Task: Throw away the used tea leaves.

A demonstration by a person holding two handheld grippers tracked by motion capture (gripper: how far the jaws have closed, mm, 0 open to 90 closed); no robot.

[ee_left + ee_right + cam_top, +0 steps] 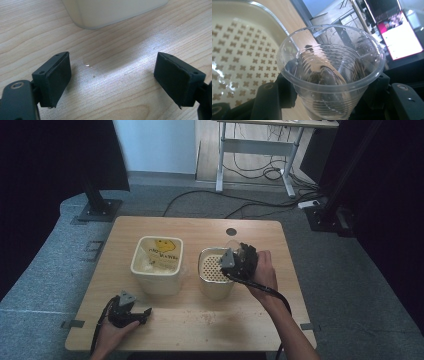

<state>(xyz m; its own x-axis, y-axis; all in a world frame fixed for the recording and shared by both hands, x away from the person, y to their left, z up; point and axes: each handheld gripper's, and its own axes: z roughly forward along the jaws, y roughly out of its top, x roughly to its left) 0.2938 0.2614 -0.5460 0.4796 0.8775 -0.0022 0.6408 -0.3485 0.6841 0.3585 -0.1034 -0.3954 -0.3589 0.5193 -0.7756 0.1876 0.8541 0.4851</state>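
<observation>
My right gripper (240, 261) is shut on a clear ribbed plastic cup (329, 72). It holds the cup tilted by the right rim of a cream container with a perforated strainer insert (214, 268). In the right gripper view the cup looks nearly empty, with drops on its wall, and the strainer (234, 62) lies to its left. A square cream tub (156, 266) with a yellow-printed bag inside stands left of the strainer. My left gripper (142, 314) rests low near the table's front left. Its jaws stand wide open over bare wood (112, 63), with the tub's base (112, 12) just ahead.
The wooden table (200, 320) has a dark round hole (231, 231) near its back edge and a few water drops (87, 65) in front of the tub. Cables and a desk frame (255, 150) lie on the floor beyond.
</observation>
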